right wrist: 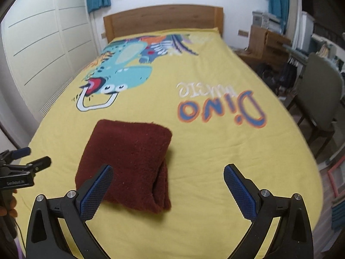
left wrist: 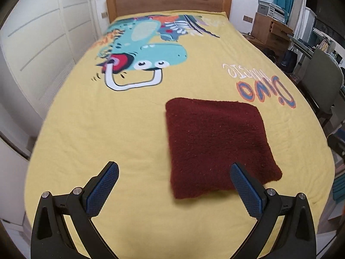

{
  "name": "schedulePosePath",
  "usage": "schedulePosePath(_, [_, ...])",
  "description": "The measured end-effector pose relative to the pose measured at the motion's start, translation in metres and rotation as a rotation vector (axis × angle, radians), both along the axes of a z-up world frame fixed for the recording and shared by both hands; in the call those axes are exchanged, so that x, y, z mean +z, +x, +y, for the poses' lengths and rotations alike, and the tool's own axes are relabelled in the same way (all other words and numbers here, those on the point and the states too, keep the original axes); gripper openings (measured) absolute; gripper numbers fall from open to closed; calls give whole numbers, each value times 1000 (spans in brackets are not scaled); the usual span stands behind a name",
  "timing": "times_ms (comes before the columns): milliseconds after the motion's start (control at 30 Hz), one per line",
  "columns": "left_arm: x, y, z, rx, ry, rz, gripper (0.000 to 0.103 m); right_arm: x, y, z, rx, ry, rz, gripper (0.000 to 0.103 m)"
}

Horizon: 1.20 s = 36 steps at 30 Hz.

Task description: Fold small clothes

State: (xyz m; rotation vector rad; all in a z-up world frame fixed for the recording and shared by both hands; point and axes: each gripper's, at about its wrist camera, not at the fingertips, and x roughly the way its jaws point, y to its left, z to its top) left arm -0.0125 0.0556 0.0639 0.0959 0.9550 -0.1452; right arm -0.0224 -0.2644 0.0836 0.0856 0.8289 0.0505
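A dark red fleecy cloth (left wrist: pixel 217 144) lies folded into a thick square on the yellow bed cover (left wrist: pixel 107 133). In the left wrist view my left gripper (left wrist: pixel 174 190) is open and empty above the bed, with the cloth ahead and to the right, behind its right finger. In the right wrist view the cloth (right wrist: pixel 129 161) shows stacked layers along its right side. My right gripper (right wrist: pixel 168 191) is open and empty, its left finger in front of the cloth's near left corner. The left gripper (right wrist: pixel 23 161) shows at the left edge of the right wrist view.
The bed cover (right wrist: pixel 215 161) has a dinosaur print (left wrist: pixel 142 49) and "Dino" lettering (right wrist: pixel 222 108). A wooden headboard (left wrist: pixel 170 2) is at the far end. White wardrobe doors (left wrist: pixel 43 43) stand left. A chair (right wrist: pixel 319 99), desk and clutter stand right.
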Motion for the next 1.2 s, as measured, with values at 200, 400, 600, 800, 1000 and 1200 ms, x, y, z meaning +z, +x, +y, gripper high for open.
schedulePosePath(200, [2,-23,9,35,45,8,102,7,-27,-8,-38,-37,7,102])
schedulePosePath(400, [-10,-36,18,53,34,48,102,-3,-44,-12,-45,-49,46,102])
schedulePosePath(600, [-12,-37,16,54,35,55,102,-6,-48,-12,-52,-43,54,102])
schedulePosePath(800, [-16,-37,12,49,42,62,102,-8,-50,-12,-48,-49,59,102])
schedulePosePath(1000, [-17,-38,10,45,47,65,102,-10,-51,-13,-55,-64,64,102])
schedulePosePath(1200, [-18,-37,11,46,42,69,102,-11,-52,-15,-57,-62,69,102])
